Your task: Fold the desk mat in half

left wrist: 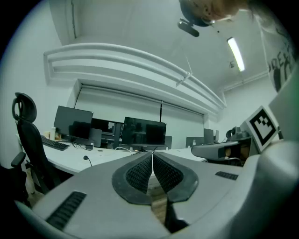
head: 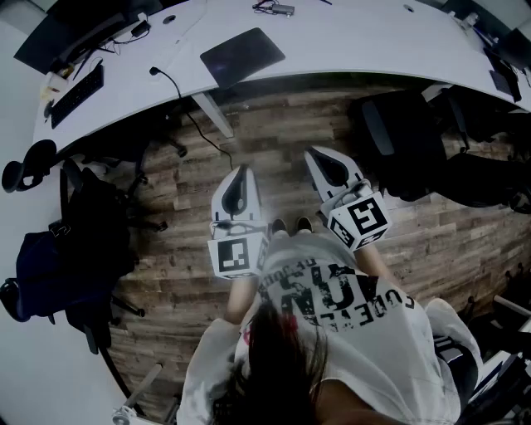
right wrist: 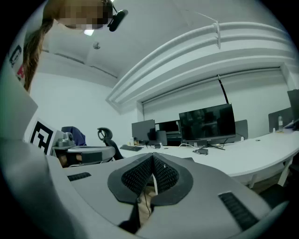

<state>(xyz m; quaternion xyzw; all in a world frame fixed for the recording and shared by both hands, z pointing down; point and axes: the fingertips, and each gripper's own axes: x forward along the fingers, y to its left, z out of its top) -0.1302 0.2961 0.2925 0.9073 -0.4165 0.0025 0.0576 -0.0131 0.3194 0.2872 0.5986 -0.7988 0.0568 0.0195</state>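
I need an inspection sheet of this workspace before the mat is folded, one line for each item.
Surface: white desk, curved, mostly bare.
Job's things: desk mat, dark, lying flat and unfolded on the desk.
Clutter: keyboard at the desk's left end; small device at the far edge.
Grippers: left gripper and right gripper both shut, fingers together, nothing between, short of the desk.
Cables: black cable runs off the desk edge to the floor.
Surroundings: wooden floor; black chair; dark bag at left.
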